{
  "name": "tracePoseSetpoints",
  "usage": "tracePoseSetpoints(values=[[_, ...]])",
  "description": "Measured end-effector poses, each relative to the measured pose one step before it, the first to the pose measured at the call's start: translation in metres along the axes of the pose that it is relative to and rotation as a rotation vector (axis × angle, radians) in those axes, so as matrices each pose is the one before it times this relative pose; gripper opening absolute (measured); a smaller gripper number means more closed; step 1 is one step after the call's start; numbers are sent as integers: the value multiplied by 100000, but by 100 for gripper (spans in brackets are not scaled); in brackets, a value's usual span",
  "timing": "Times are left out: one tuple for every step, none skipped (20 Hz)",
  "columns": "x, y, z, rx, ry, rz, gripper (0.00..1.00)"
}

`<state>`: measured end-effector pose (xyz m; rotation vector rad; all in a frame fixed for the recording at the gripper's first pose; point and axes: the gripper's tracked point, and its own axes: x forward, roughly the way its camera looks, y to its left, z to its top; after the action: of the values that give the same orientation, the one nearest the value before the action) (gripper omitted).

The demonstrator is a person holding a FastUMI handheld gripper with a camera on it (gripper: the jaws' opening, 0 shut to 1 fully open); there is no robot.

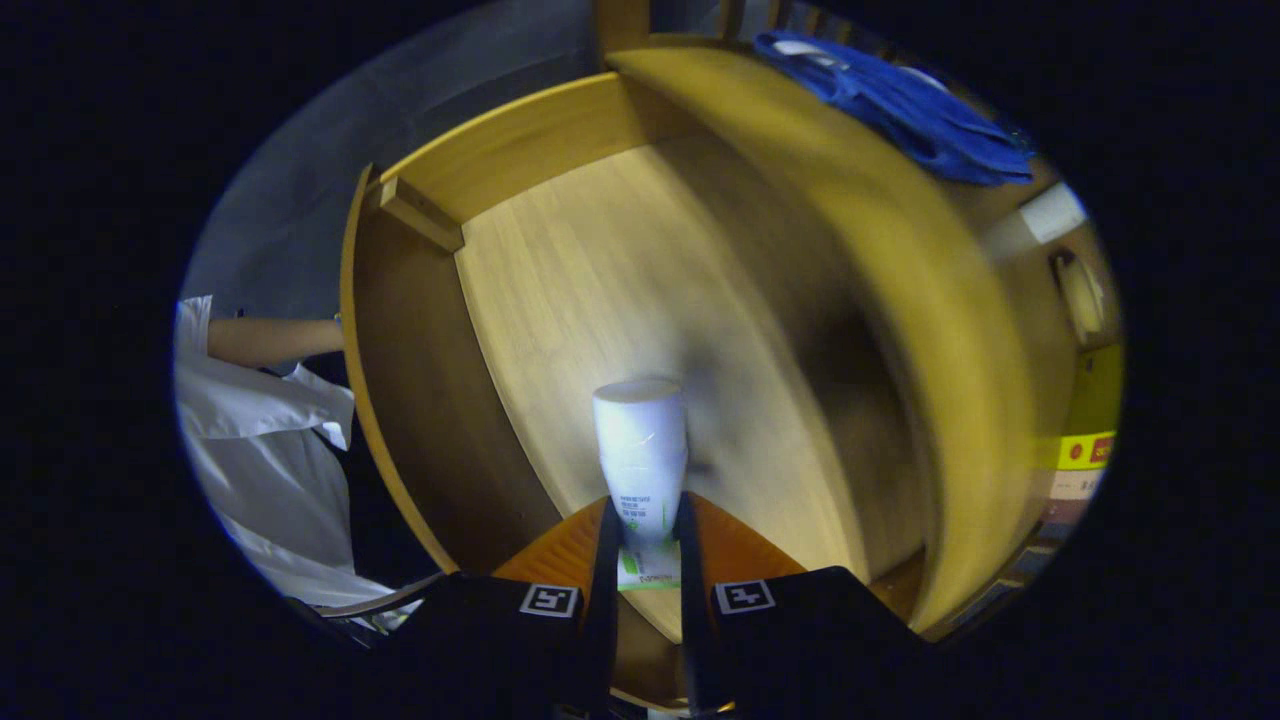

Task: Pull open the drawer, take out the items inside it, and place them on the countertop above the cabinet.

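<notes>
- The gripper (pixel 645 545) has its jaws clamped on a white tube (pixel 641 450) with green print, one finger pressing each side of its lower end.
- The tube points forward beyond the fingertips, over the pale wooden floor of the open drawer (pixel 600 280).
- The drawer's darker walls curve around it.
- Beyond the drawer, a blue cloth (pixel 905 105) lies on the counter (pixel 1010 230).
- Beside the drawer stands a person in a white sleeve (pixel 255 420).
</notes>
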<state>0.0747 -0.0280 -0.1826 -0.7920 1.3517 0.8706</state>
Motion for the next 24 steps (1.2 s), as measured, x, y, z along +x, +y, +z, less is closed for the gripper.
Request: tracePoseSetpoints(values=[[-906, 48, 247, 3248, -2987, -2333, 36], [-1114, -382, 26, 2792, -2412, -2753, 36], [-1169, -384, -58, 3344, -2415, -2857, 36], [-1059, -386, 49, 4240, -2482, -1953, 36], [-607, -194, 90, 5682, -2182, -1731, 36], [-692, -661, 58, 5753, -1965, -2202, 36], [-303, -882, 21, 5286, -2295, -2797, 36], [-386, -1215, 344, 5576, -2621, -3441, 36], [-41, -916, 229, 5700, -2334, -2715, 36], [-186, -952, 643, 5383, -2349, -2489, 36], [-68, -783, 678, 4054, -2741, -1694, 36], [-98, -629, 803, 3614, -2635, -1405, 36], [133, -332, 382, 2221, -915, -524, 36], [381, -636, 451, 2381, 16, -964, 36], [501, -870, 519, 4014, -882, -2527, 36], [575, -521, 675, 2902, -1514, -1446, 36], [703, -135, 800, 3178, -1902, -1361, 36], [742, 52, 667, 1459, -1644, -245, 36], [685, 217, 560, 874, -1988, 226, 36], [525, 444, 937, 331, -3235, 975, 36], [503, 364, 744, -589, -2798, 1010, 36], [514, -108, 683, 290, -3028, -663, 36], [474, -190, 446, -49, -1370, -783, 36], [505, -328, 334, 331, -844, -1172, 36]])
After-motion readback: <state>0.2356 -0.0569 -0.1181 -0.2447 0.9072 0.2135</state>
